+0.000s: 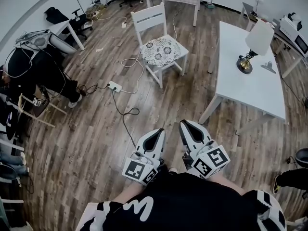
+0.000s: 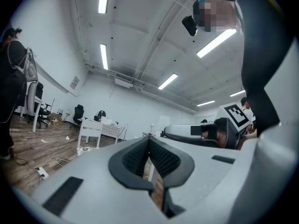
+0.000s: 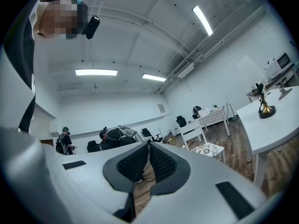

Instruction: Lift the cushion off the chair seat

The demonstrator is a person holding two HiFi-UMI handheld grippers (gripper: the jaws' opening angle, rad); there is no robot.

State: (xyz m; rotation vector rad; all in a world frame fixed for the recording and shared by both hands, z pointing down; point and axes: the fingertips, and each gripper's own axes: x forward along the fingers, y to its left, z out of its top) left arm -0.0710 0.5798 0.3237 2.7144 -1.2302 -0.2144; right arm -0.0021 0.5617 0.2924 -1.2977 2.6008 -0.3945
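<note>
- The cushion is lying on the seat of the chair, far ahead of you, near centre.
- The table is standing right of the chair, with the lamp sitting on its far end.
- The power strip is lying on the floor, near-left of the chair.
- Your left gripper and right gripper are sitting side by side close to you, well apart from the chair.

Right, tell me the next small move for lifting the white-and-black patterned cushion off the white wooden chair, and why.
Probably step toward the white wooden chair. The patterned cushion lies on its seat, far across the wood floor from the left gripper and right gripper. Both have their jaws together and hold nothing, so the cushion is likely out of reach for now.
</note>
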